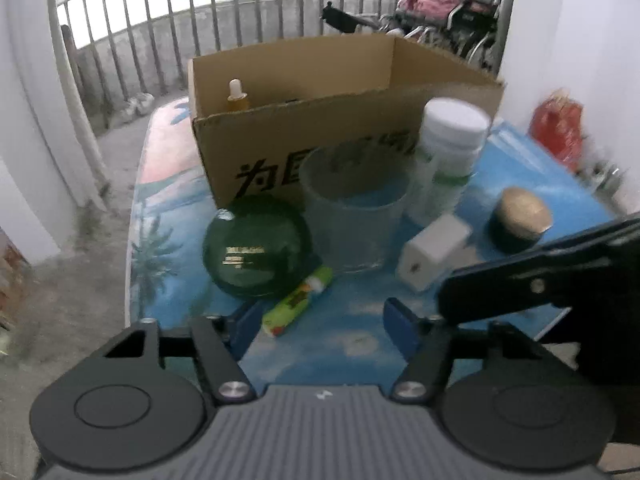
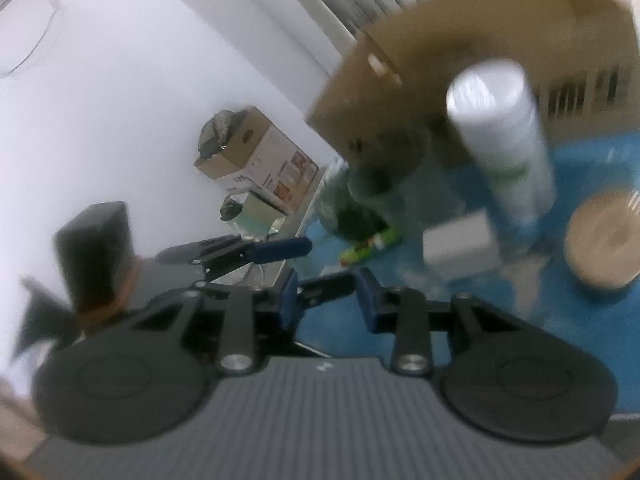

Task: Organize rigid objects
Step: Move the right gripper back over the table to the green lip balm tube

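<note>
Ahead of the left tool [image 1: 324, 326], which is spread and empty, the cardboard box [image 1: 320, 136] stands open. Before it, the clear plastic cup [image 1: 354, 208] looks light, slick; take its rim. The green tube [image 1: 298, 302] lies nearest. The right tool [image 2: 326, 300], narrowly parted, holds nothing. Desk [image 1: 360, 344] edges lie near.

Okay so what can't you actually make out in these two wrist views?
- Cardboard box contents, left wrist view: its front wall hides all but a dropper bottle.
- Box print: the clear cup and white bottle cover part of it.
- Right wrist view: motion blur smears every label there.
- Green tube: print too small and soft to read.
- Right gripper: nothing visible between its fingers.
</note>
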